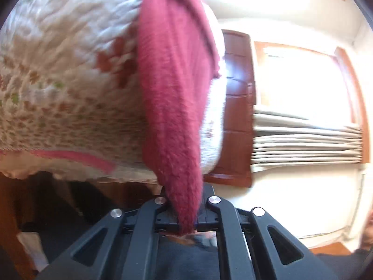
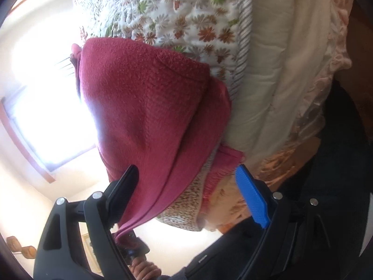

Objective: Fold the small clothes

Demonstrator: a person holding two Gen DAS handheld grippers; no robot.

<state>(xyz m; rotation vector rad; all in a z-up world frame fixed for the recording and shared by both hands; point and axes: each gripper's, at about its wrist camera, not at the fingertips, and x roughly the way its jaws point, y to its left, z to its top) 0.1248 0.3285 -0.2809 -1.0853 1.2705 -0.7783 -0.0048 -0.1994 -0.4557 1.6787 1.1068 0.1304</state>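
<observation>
Left wrist view: your left gripper (image 1: 186, 219) is clamped on the maroon fleece garment (image 1: 172, 93), keeping it hanging above the floral quilt (image 1: 58, 81).

Right wrist view: your right gripper (image 2: 186, 193) gapes wide around a draped edge, pinching nothing, probably lining up the second corner.

The garment (image 2: 149, 107) drapes across the right gripper's (image 2: 186, 186) wide gap; bed (image 2: 263, 93) crowds one side, window (image 2: 46, 121) side lies open

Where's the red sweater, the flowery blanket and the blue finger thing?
red sweater (image 2: 149, 107): right wrist view, middle of the knit.
flowery blanket (image 2: 177, 11): right wrist view, quilted top.
blue finger pad (image 2: 253, 198): right wrist view, ribbed face.
</observation>
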